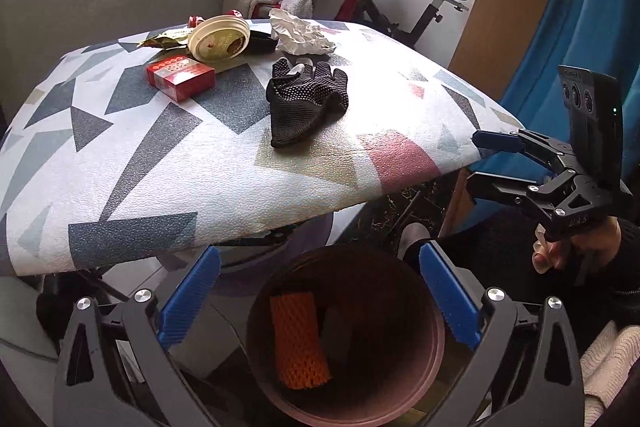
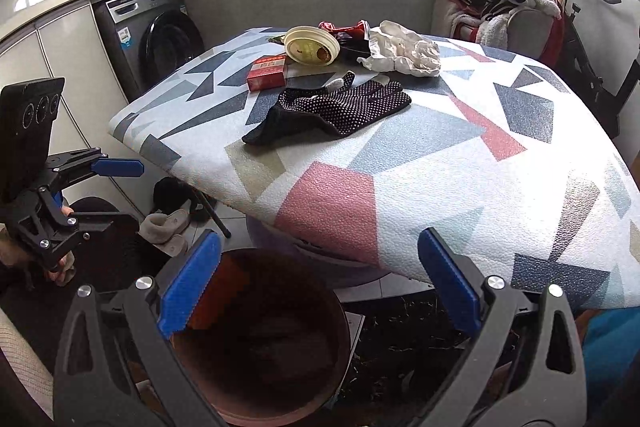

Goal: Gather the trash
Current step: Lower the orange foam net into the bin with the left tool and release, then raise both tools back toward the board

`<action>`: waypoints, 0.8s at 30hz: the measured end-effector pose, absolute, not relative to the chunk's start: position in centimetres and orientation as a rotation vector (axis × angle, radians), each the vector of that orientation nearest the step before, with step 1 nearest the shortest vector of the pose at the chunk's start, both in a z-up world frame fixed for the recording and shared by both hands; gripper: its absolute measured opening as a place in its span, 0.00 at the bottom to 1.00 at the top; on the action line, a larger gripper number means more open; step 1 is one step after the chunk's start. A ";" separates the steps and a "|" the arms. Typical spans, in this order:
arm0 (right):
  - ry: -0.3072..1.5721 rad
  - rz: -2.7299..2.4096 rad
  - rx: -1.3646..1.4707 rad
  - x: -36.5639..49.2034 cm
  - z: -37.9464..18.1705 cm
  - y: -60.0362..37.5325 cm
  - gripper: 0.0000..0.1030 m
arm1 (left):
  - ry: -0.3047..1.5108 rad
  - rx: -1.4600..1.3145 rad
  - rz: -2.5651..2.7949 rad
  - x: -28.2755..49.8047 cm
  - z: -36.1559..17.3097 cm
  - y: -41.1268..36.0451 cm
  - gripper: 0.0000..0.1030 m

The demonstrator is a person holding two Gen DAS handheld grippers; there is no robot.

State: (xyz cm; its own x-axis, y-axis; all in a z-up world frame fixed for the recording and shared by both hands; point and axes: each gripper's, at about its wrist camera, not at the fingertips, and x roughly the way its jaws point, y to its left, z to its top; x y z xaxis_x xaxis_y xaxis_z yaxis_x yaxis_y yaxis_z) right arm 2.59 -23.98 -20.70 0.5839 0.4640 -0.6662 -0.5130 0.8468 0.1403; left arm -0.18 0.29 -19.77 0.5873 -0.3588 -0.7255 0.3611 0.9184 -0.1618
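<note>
Down below the left claw (image 1: pixel 320 295), spread wide with nothing held: brown bin (image 1: pixel 434 343), orange foam net (image 1: pixel 298 341) lying inside. Right claw (image 2: pixel 320 283) wide too, empty, over the same bin. Up on the bench (image 1: pixel 168 163), well apart from both claws: red box (image 1: pixel 180 77), round lid (image 1: pixel 219 38), crumpled paper (image 1: pixel 300 33), black glove (image 1: pixel 306 103). Writing on box and lid too small to read.
</note>
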 end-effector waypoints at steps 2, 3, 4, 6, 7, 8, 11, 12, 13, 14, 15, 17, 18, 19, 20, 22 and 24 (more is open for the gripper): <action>0.758 0.570 -0.070 2.6 -20.7 -24.0 0.94 | 0.844 -0.013 -0.400 0.0 -19.8 0.8 0.94; 0.759 0.569 -0.070 2.6 -20.8 -24.0 0.94 | 0.845 -0.023 -0.393 0.1 -19.8 1.0 0.94; 0.759 0.568 -0.070 2.6 -20.8 -24.0 0.94 | 0.845 -0.032 -0.388 0.2 -19.8 1.2 0.94; 0.760 0.567 -0.070 2.6 -20.8 -23.9 0.94 | 0.843 -0.047 -0.378 0.3 -19.8 1.5 0.94; 0.761 0.566 -0.071 2.6 -20.8 -23.9 0.94 | 0.841 -0.052 -0.373 0.3 -19.8 1.6 0.94; 0.762 0.566 -0.073 2.6 -20.8 -23.9 0.94 | 0.838 -0.057 -0.369 0.4 -19.8 1.8 0.94; 0.770 0.562 -0.080 2.8 -20.9 -23.8 0.94 | 0.826 -0.068 -0.356 0.3 -19.6 2.1 0.95; 0.776 0.560 -0.083 2.8 -20.9 -23.7 0.94 | 0.821 -0.071 -0.351 0.4 -19.5 2.2 0.95; 0.783 0.558 -0.085 3.0 -21.0 -23.6 0.94 | 0.813 -0.076 -0.345 0.4 -19.4 2.4 0.95; 0.790 0.554 -0.087 3.1 -20.9 -23.6 0.94 | 0.805 -0.083 -0.337 0.4 -19.2 2.6 0.95; 0.790 0.551 -0.087 3.3 -20.9 -23.6 0.94 | 0.795 -0.091 -0.326 0.4 -19.0 2.8 0.95; 0.776 0.547 -0.084 3.4 -20.5 -23.7 0.94 | 0.754 -0.108 -0.298 0.3 -18.2 3.4 0.95; 0.768 0.545 -0.086 3.5 -20.3 -23.7 0.94 | 0.730 -0.110 -0.287 0.3 -17.8 3.7 0.95; 0.761 0.539 -0.093 3.7 -20.1 -23.7 0.94 | 0.704 -0.105 -0.279 0.3 -17.4 3.9 0.95; 0.757 0.533 -0.103 3.9 -20.0 -23.7 0.94 | 0.682 -0.092 -0.273 0.3 -17.0 3.9 0.95; 0.747 0.522 -0.120 4.5 -19.6 -23.6 0.94 | 0.662 -0.046 -0.255 0.6 -16.3 3.9 0.95; 0.740 0.518 -0.120 5.1 -19.1 -23.5 0.94 | 0.651 -0.027 -0.249 1.0 -15.7 4.0 0.95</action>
State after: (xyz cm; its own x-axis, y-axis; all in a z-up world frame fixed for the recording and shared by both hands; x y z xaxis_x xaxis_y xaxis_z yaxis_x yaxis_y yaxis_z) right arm 5.14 -23.46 -19.12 0.6195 0.4079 -0.6707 -0.4909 0.8680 0.0745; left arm 0.96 4.00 -15.70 0.7670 -0.2380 -0.5959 0.2209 0.9698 -0.1030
